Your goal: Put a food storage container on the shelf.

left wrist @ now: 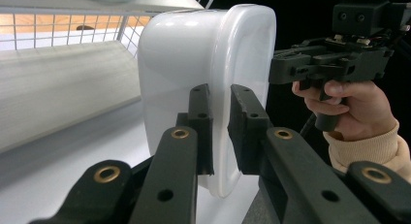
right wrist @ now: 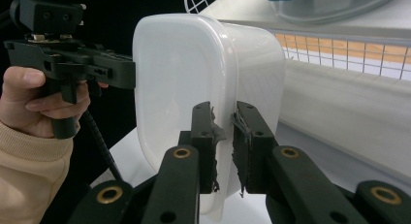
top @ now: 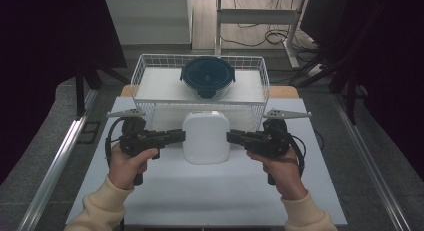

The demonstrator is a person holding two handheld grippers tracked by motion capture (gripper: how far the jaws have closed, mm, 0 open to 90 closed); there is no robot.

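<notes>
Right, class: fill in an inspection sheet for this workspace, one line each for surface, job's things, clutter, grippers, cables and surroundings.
Surface: white table, bare at the front.
Job's things: white lidded container at the centre; white wire basket behind it, holding a round clear container with a dark blue lid.
Clutter: nothing seen.
Grippers: left gripper and right gripper each have their jaws closed on the white container's rim, from opposite sides.
Cables: black cables loop from both grippers; more lie on the floor behind.
Surroundings: dark curtains at both sides, metal floor rails.
</notes>
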